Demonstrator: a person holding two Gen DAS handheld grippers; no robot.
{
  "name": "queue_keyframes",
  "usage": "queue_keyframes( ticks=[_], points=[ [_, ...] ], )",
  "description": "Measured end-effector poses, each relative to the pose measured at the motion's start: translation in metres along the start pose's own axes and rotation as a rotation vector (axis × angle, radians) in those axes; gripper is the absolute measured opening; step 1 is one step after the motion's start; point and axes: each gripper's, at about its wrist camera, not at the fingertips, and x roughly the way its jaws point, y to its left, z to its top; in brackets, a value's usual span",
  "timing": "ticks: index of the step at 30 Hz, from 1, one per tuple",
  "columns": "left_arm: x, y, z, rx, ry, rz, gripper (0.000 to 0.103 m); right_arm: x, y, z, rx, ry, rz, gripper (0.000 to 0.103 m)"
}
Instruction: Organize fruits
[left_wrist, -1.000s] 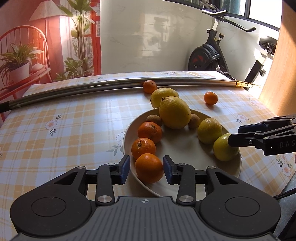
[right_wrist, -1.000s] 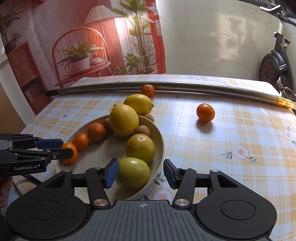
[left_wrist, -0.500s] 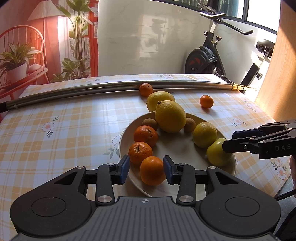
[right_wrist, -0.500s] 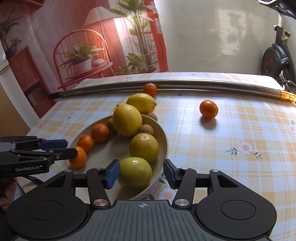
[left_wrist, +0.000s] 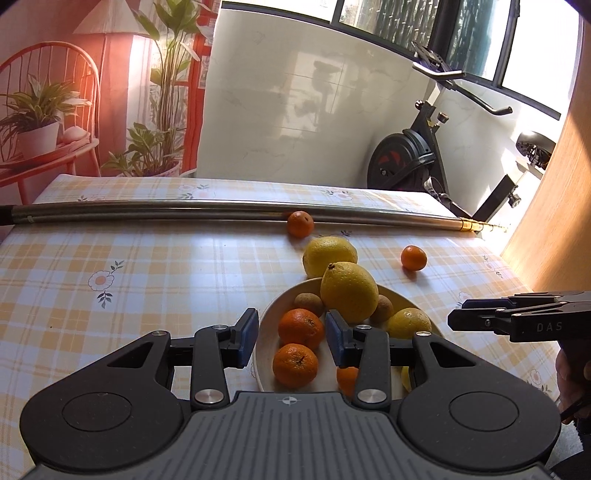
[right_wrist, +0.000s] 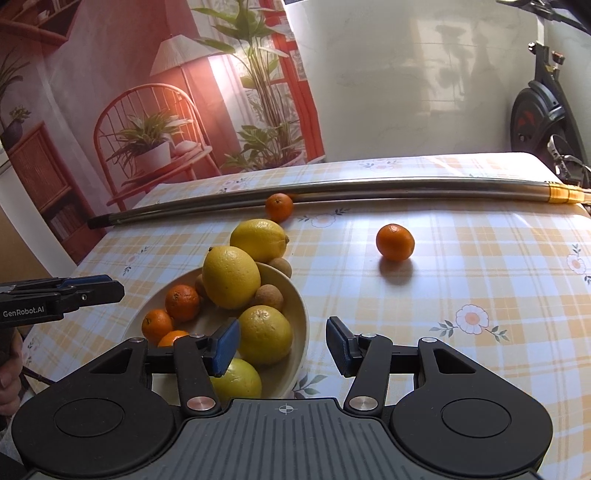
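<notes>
I had both grippers hovering over the cream ceramic bowl (right_wrist: 301, 317) on the checked-cloth table (right_wrist: 480, 258). My left gripper (left_wrist: 291, 334) had its jaws wide, holding nothing, three small mandarins below them. My right gripper (right_wrist: 282, 345) also had its jaws wide and empty, by the bowl's rim. Two strays sat out on the cloth: a loose orange mandarin (right_wrist: 395, 242) at one o'clock from the bowl, another small mandarin (right_wrist: 279, 207) at twelve against the long steel pole (right_wrist: 369, 190), and a yellow lemon (right_wrist: 258, 240) touching the bowl's far rim. I judged the mandarins light, soft-skinned and prone to rolling, so I'd pinch across the widest part, gently.
</notes>
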Motion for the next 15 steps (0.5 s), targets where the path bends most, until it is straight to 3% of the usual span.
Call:
queue_keyframes(
  ticks=[10,15],
  points=[
    [0.011,0.022,0.029,-0.036,-0.053,0.077,0.042,0.039,0.0,0.059,-0.024,-0.014,0.016,0.049],
    [0.016,0.033,0.039,-0.066,-0.066,0.133,0.042,0.085,0.006,0.089,-0.01,0.06,0.027,0.052]
  ],
)
